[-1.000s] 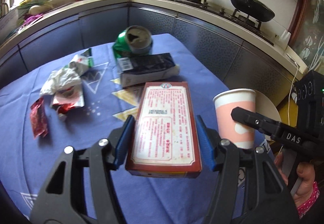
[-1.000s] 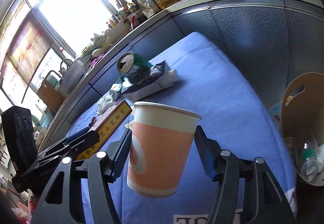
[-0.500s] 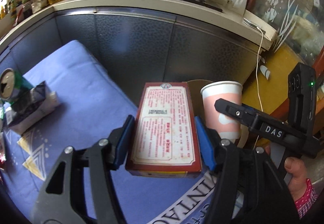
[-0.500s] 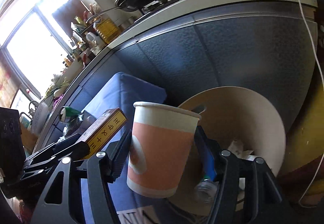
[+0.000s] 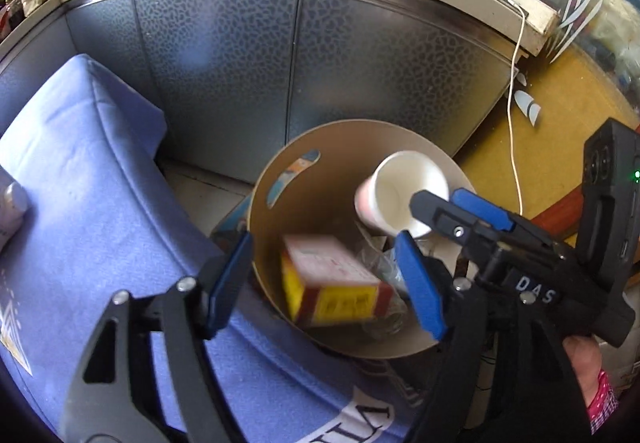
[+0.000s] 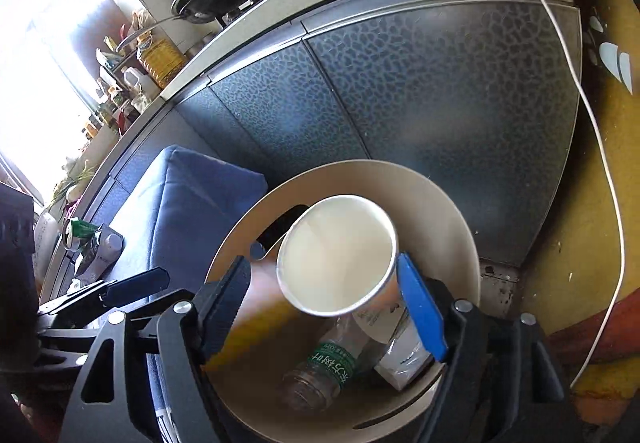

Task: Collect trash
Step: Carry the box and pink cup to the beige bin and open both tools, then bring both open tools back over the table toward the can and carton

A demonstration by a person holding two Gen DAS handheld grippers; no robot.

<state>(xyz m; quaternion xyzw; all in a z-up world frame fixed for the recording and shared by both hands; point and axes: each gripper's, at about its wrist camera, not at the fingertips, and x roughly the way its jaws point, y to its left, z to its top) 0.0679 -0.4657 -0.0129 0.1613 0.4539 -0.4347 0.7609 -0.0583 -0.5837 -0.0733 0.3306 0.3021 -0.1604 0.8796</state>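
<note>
Tumbling blurred into the round bin (image 5: 260, 211) beside the blue-clothed table (image 5: 80, 171), the red box (image 5: 332, 283) and paper cup (image 6: 336, 255) have just left the left tongs (image 5: 328, 287) and right tongs (image 6: 324, 307), both now spread apart, completing this drop.

Right gripper (image 5: 430, 223) body: white letters "DAS".
Bottle (image 6: 320, 371) label: green band, white Chinese characters, too small to read.
Box (image 5: 332, 287) side: yellow panel, print blurred.
Tablecloth (image 5: 100, 211) edge: partial letters, unreadable.
</note>
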